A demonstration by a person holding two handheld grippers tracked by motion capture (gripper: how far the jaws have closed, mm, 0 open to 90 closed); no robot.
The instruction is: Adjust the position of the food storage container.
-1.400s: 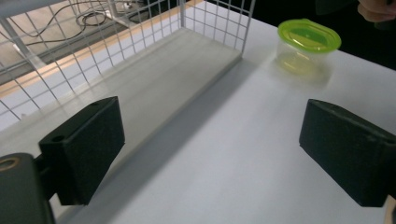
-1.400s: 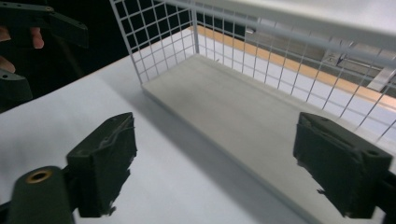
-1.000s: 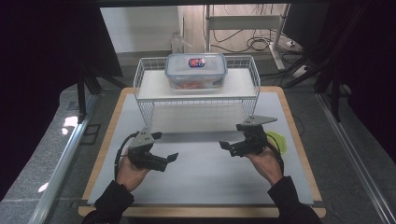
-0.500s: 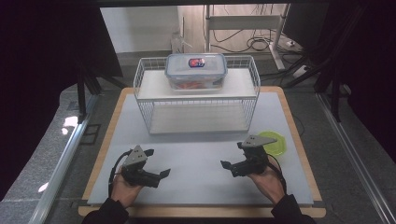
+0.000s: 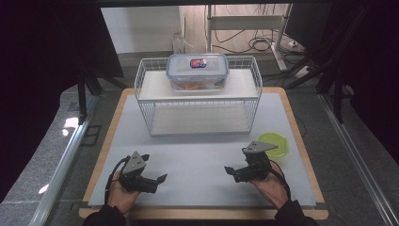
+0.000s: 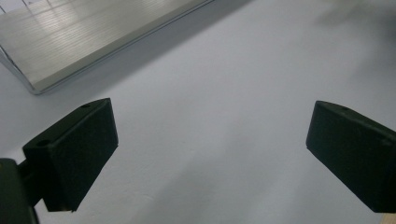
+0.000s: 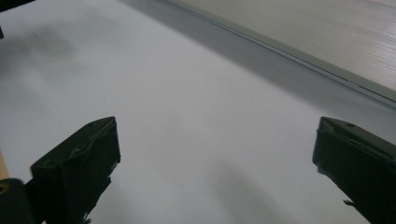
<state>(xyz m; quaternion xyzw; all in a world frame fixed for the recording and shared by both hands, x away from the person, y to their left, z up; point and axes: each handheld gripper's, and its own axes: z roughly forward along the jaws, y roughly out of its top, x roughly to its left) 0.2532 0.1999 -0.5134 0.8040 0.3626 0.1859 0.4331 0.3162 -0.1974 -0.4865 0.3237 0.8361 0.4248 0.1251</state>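
Both grippers, left (image 5: 149,180) and right (image 5: 241,172), gape empty. The box (image 5: 197,71) at 12 o'clock looks rigid, slick, fairly light; grasp its short ends.

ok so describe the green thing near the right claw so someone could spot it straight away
Start at the white wire rack at the table's far side, then come toward the near right. The lime-green lid lies flat on the grey mat, just behind the right claw. It is the mat's one bright-coloured item.
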